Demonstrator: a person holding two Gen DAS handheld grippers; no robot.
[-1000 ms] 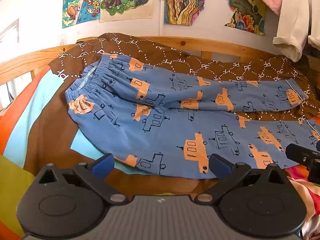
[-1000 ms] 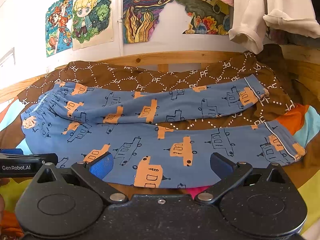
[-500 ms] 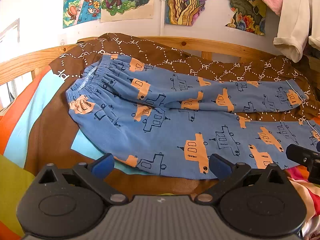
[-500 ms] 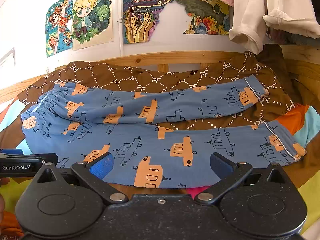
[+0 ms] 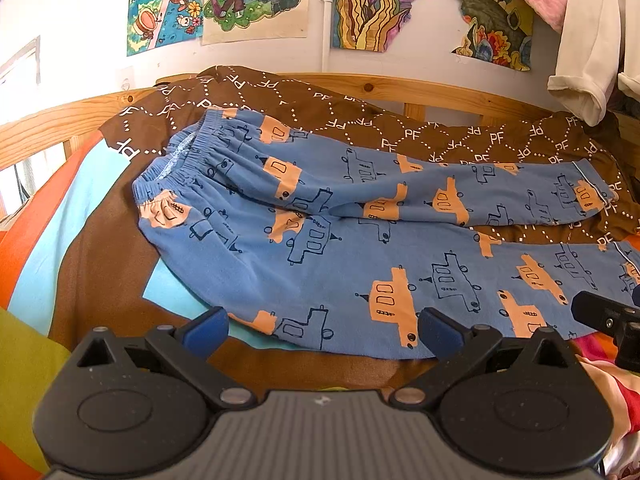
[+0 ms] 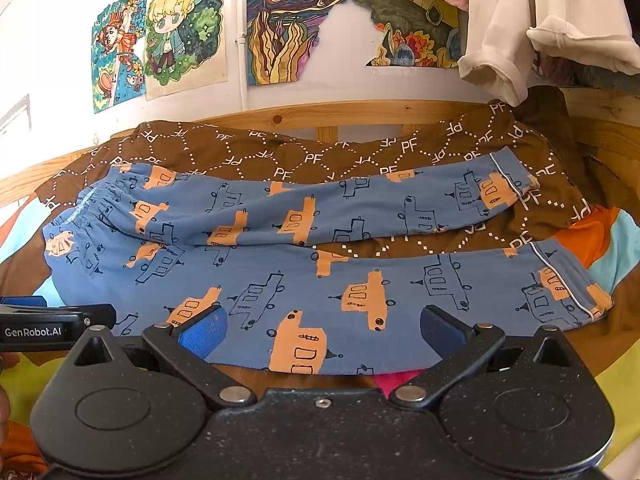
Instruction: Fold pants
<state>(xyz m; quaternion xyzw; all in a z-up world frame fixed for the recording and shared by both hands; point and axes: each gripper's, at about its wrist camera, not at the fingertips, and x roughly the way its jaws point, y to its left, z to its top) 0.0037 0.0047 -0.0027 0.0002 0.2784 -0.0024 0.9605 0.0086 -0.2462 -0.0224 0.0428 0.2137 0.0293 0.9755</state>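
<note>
The blue pants (image 5: 320, 240) with orange and outlined vehicle prints are lying spread flat on a brown quilt (image 5: 440, 128) patterned with white "PF" letters, waistband toward the left, both legs stretching to the right with a strip of quilt showing between them. The left gripper (image 5: 322, 326) is hovering at the near edge of the closer leg, its blue-padded fingers (image 5: 206, 326) standing wide apart and holding nothing. The right gripper (image 6: 322, 330) is hanging over the same near edge further along the leg, likewise spread wide and empty — its fingers (image 6: 204, 332) are overlapping the fabric in view, but whether they are touching it is hard to tell. In the left wrist view the near leg's cuff is running out of frame. Each camera is catching only a dark sliver of the other tool at the frame edge. Drawings (image 6: 276, 20) are hanging on the wall behind — partly covered at the right by draped pale clothing (image 6: 532, 24).
</note>
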